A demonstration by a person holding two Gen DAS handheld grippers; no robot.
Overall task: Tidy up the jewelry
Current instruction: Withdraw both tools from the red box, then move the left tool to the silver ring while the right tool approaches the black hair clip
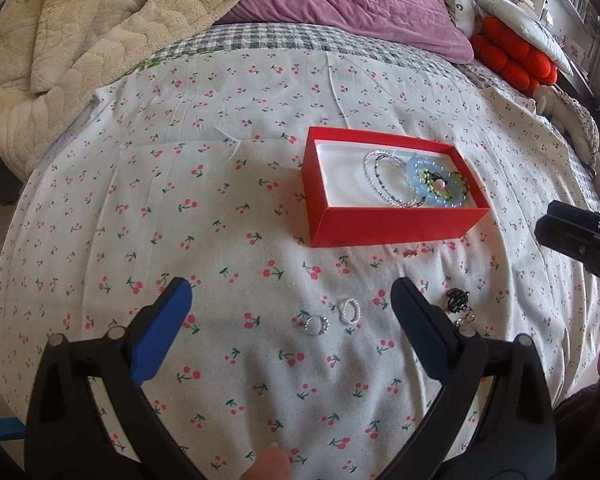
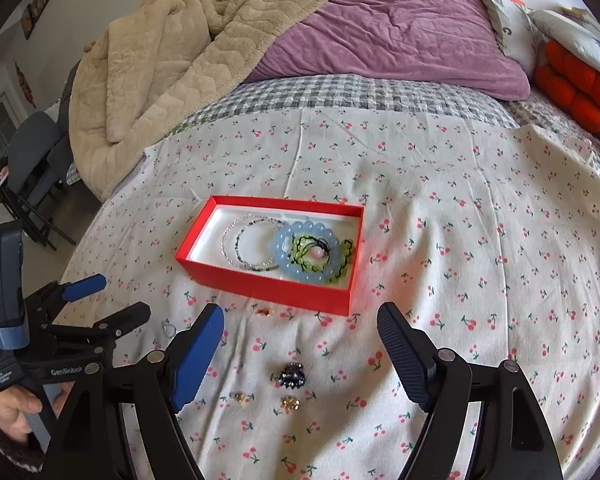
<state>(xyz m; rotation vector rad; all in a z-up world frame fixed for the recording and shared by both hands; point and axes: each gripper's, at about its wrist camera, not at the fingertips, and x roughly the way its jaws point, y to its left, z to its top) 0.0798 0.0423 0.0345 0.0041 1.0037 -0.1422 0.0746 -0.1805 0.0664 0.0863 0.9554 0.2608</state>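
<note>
A red box (image 1: pixel 380 224) (image 2: pixel 260 286) sits on the cherry-print sheet and holds silver beaded bracelets (image 1: pixel 384 178) (image 2: pixel 246 246), a blue bead bracelet (image 1: pixel 428 196) (image 2: pixel 300 272) and a green one. My left gripper (image 1: pixel 292 300) is open above two silver rings (image 1: pixel 317 325) (image 1: pixel 350 310). My right gripper (image 2: pixel 300 332) is open above a dark hair clip (image 2: pixel 292 375) and two gold pieces (image 2: pixel 241 397) (image 2: pixel 290 403). The clip also shows in the left wrist view (image 1: pixel 457 300). A small orange piece (image 2: pixel 265 312) lies in front of the box.
A beige blanket (image 2: pixel 172 72), a purple pillow (image 2: pixel 400 28) and an orange cushion (image 2: pixel 580 88) lie at the far side of the bed. A grey chair (image 2: pixel 32 160) stands off the bed at the left.
</note>
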